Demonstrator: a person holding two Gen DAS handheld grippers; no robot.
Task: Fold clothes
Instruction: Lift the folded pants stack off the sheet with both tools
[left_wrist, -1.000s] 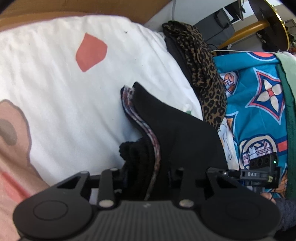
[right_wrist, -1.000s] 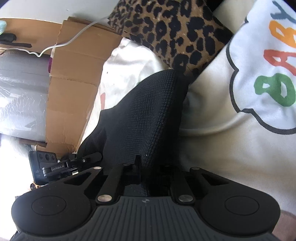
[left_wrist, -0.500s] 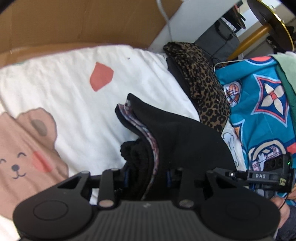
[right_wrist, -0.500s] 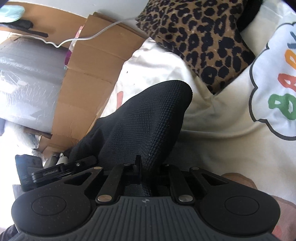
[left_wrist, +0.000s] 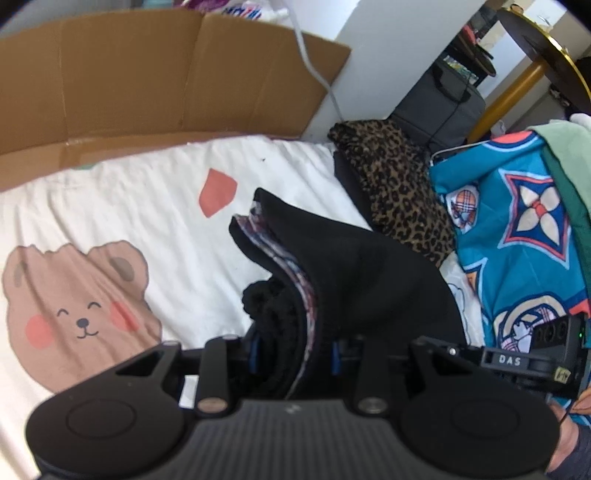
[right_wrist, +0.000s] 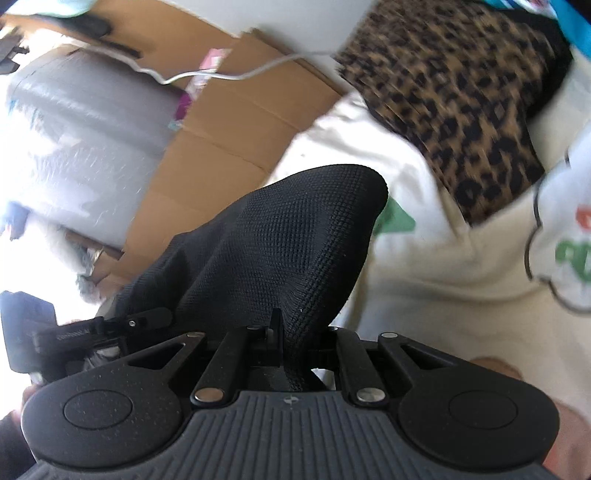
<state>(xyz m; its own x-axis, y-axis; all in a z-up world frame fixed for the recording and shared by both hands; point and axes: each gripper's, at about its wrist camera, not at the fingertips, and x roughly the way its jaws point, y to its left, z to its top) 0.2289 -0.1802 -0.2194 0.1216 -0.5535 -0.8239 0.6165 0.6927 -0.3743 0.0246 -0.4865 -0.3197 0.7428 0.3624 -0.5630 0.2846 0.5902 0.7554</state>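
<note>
Left wrist view: open white sheet (left_wrist: 155, 206) lay left of the black garment (left_wrist: 354, 269); a leopard-print cloth (left_wrist: 402, 188) crowded its right. The left claw (left_wrist: 291, 354) was clamped on the garment's bunched layers.

Right wrist view: cardboard (right_wrist: 229, 122) bordered the bed. The right claw (right_wrist: 291, 347) pinched the black garment (right_wrist: 288, 236), raised above the sheet.

"DAS" stands on the black device (left_wrist: 517, 360) at the right edge.
</note>
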